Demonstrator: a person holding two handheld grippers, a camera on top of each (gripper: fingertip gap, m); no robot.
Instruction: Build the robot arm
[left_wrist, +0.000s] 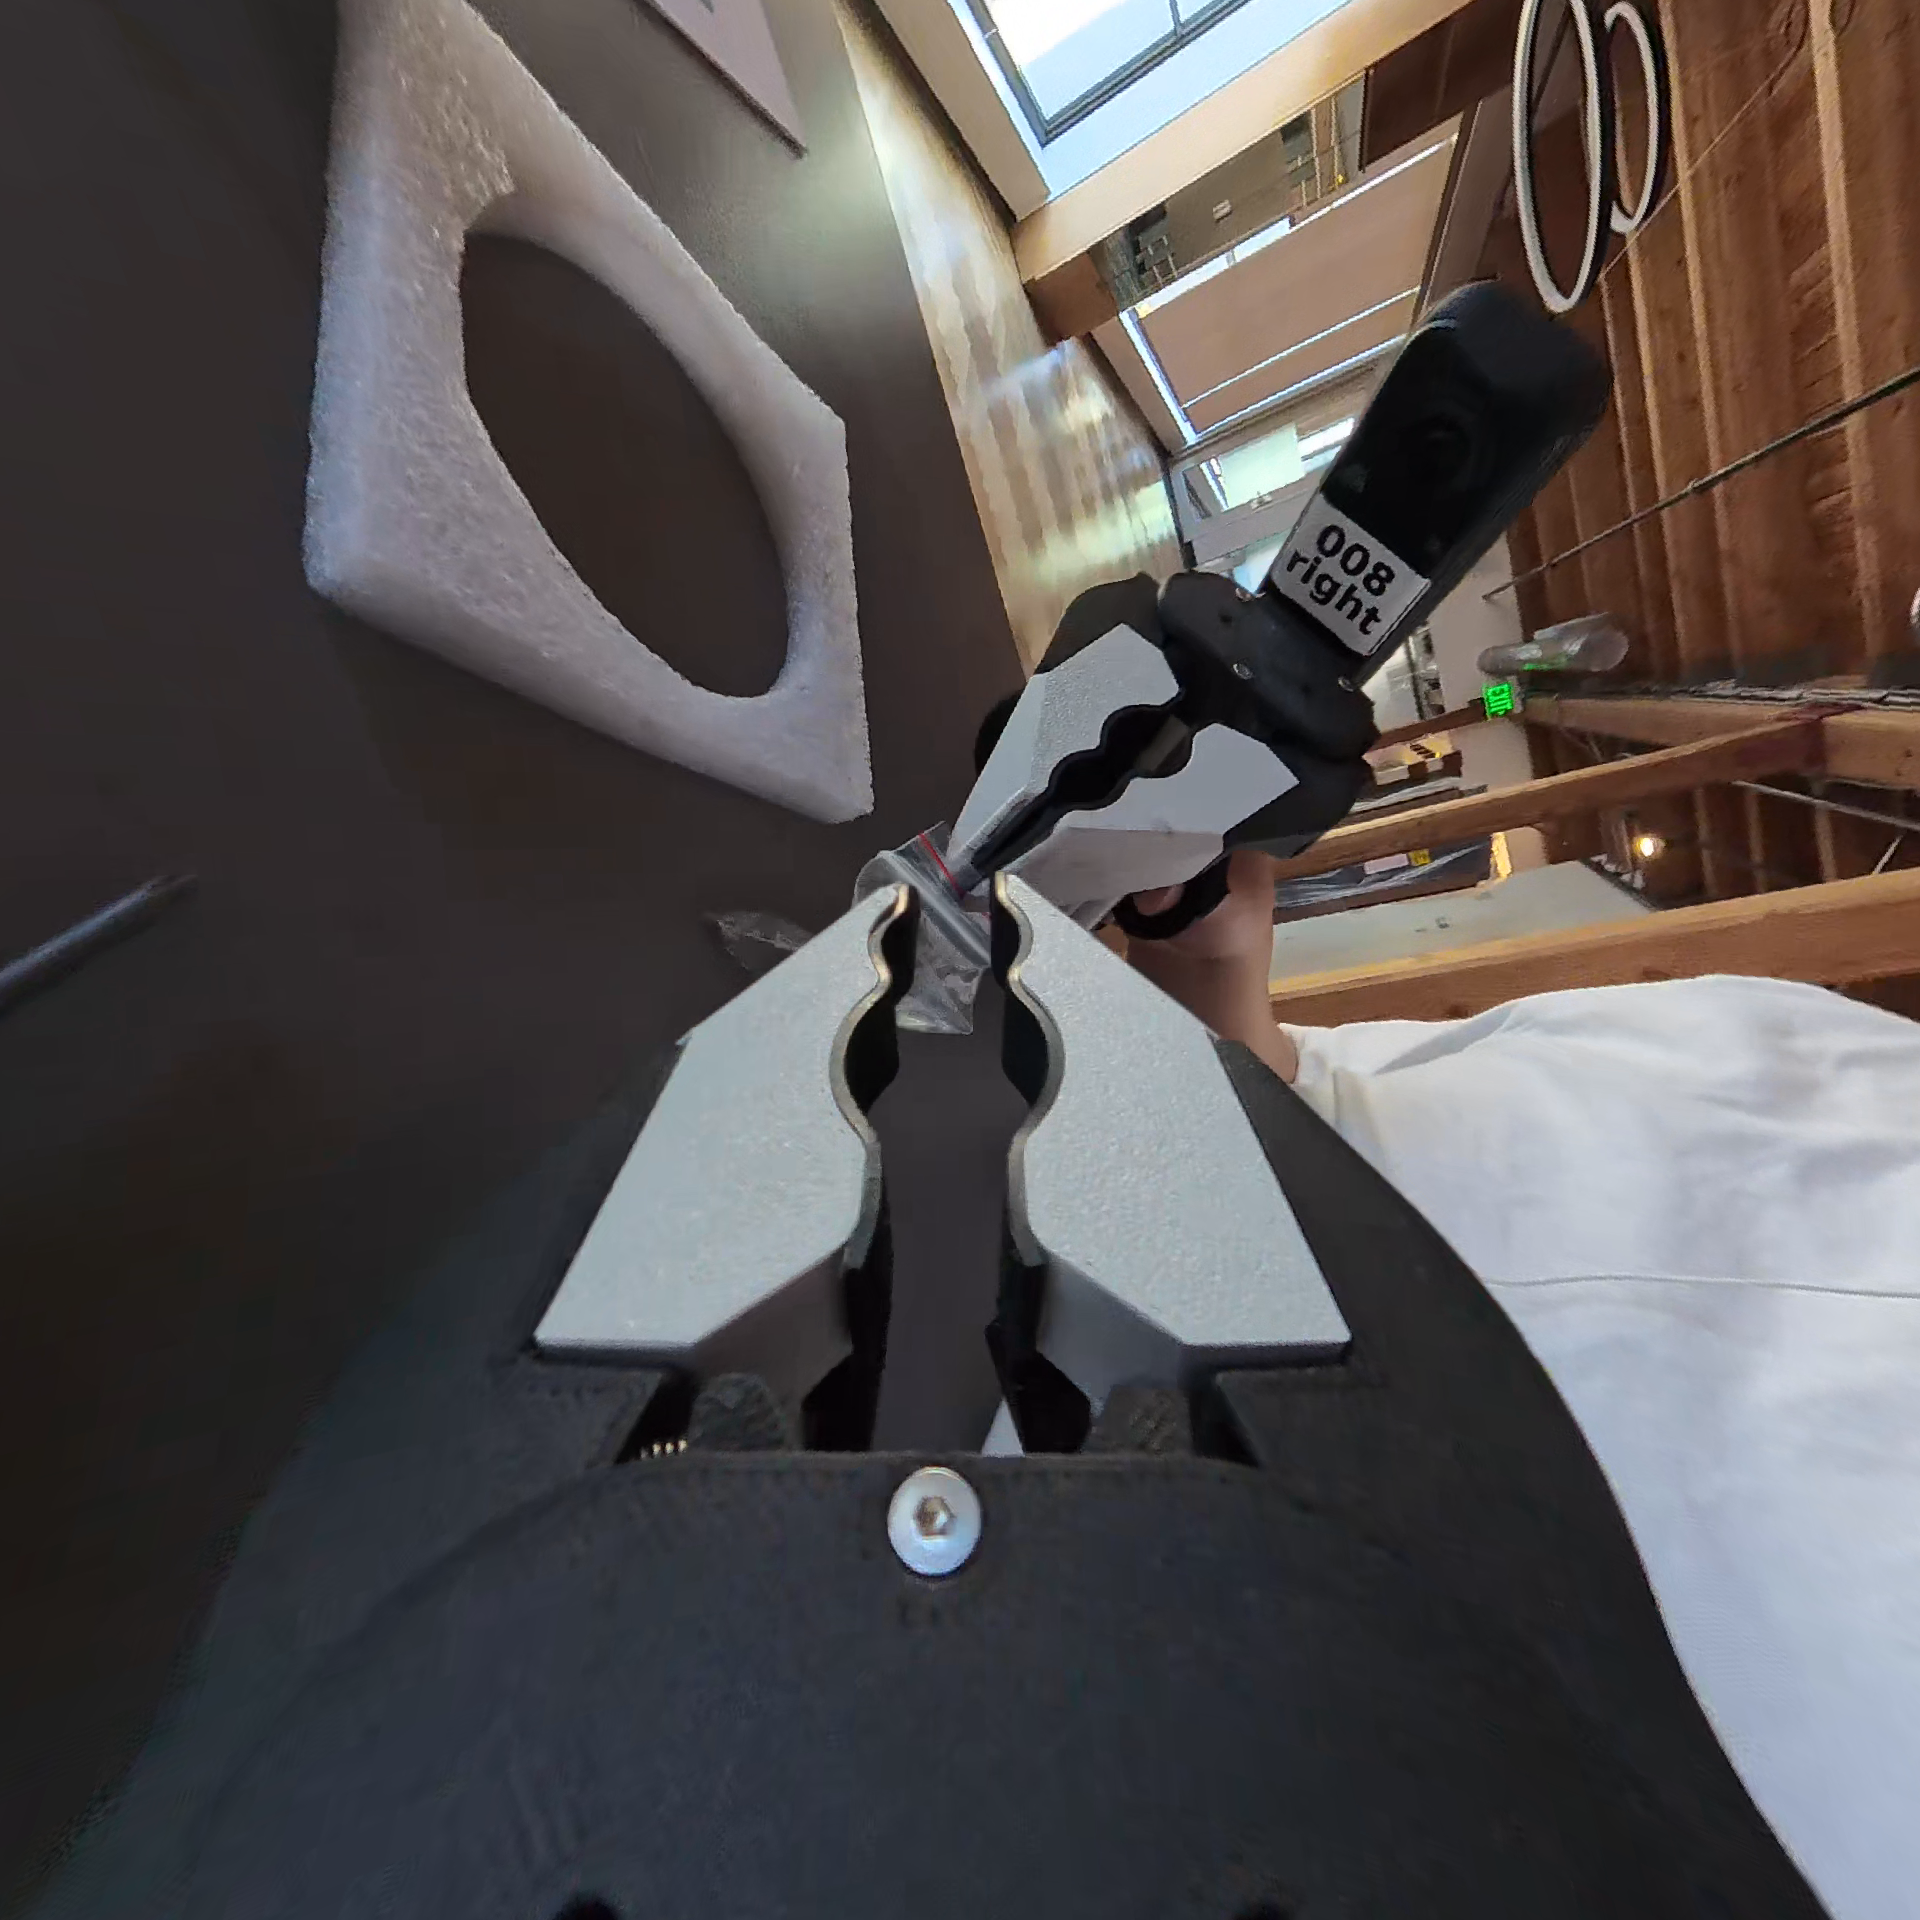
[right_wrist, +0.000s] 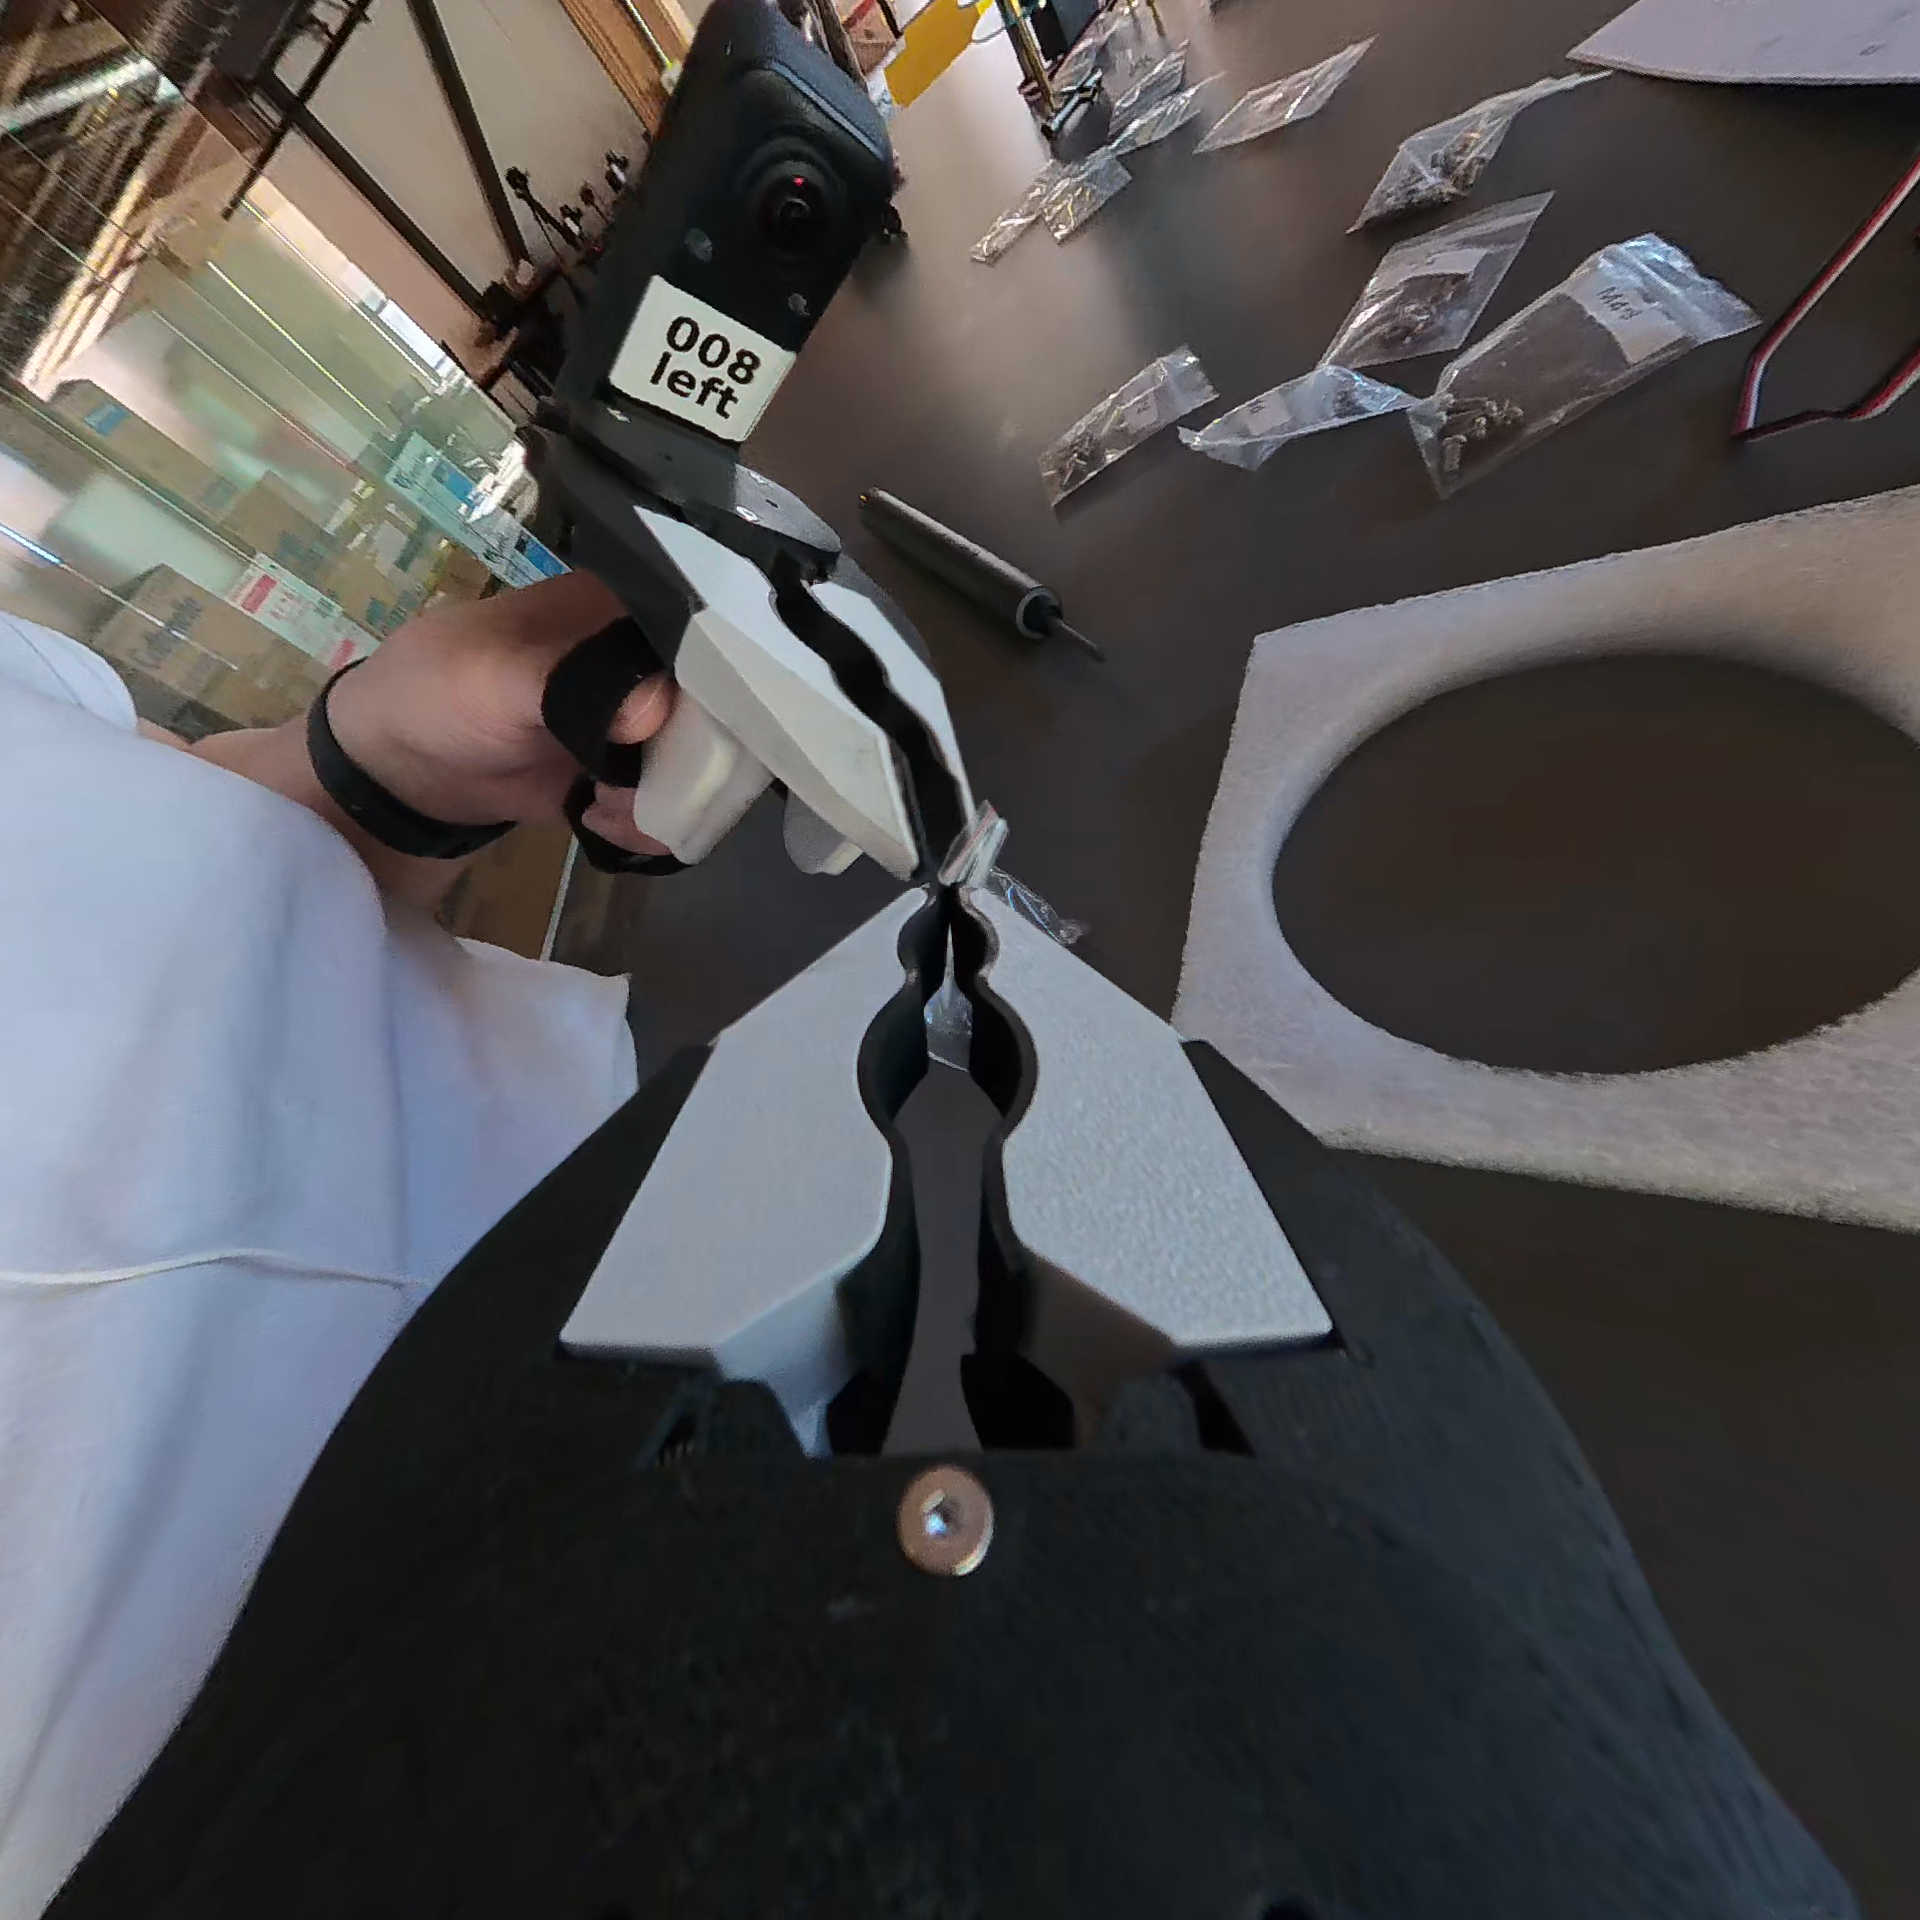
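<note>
Bench (right_wrist: 1558, 1455) comes first, a dark brown top that fills most of both views. On it lies a white foam slab (right_wrist: 1714, 1091) with a big round hole cut through, the brown surface showing inside the hole. Beyond the slab is a scatter of clear parts bags (right_wrist: 1579, 353) holding small dark hardware, and a flat ribbon cable (right_wrist: 1829, 343) near the far right edge. A slim black tool (right_wrist: 977, 566) with a thin tip lies on the bench between the bags and the slab. A person in a white shirt (right_wrist: 208, 1039) stands at the bench edge, a dark band on the wrist.

The left claw (left_wrist: 948, 909) and the right claw (right_wrist: 951, 914) meet tip to tip above the bench, just beside the foam slab's near corner. Between them hangs a small clear plastic bag (left_wrist: 940, 971) with a red line along its top. The right claw is pressed together on one upper edge of that little bag, its tips nearly touching with only the film between them. The left claw's fingers (left_wrist: 727, 1122) show a narrow gap in its own view, with the bag's film lying in that gap; seen from the other side, the left claw (right_wrist: 940, 831) has its tips at the bag's folded top, and it looks to be pinching it. The bag is off the bench, crumpled and slack below the two tips.
</note>
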